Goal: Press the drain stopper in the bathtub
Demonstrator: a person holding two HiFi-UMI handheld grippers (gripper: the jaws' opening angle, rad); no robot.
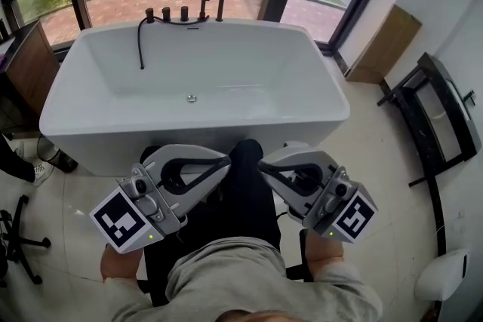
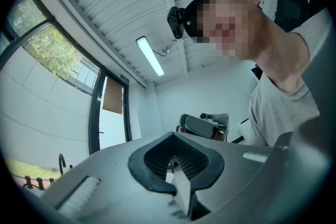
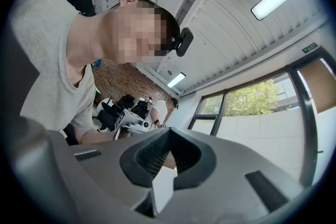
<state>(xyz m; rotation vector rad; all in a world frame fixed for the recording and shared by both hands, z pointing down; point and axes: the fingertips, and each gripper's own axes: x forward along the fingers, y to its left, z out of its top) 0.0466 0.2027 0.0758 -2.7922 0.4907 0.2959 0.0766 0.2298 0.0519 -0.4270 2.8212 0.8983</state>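
Both tongs closed, empty: left tongs [image 1: 225, 160] & right tongs [image 1: 263, 162], grey plastic w/ ribbed black pads, tips together. 1 small round metal drain stopper [image 1: 192, 97] sits in smooth white rectangular bathtub [image 1: 324, 98], well apart from both.

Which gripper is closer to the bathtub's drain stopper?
Left. Outside the tub, the left gripper is nearly in line with the drain stopper; the right gripper is farther right.
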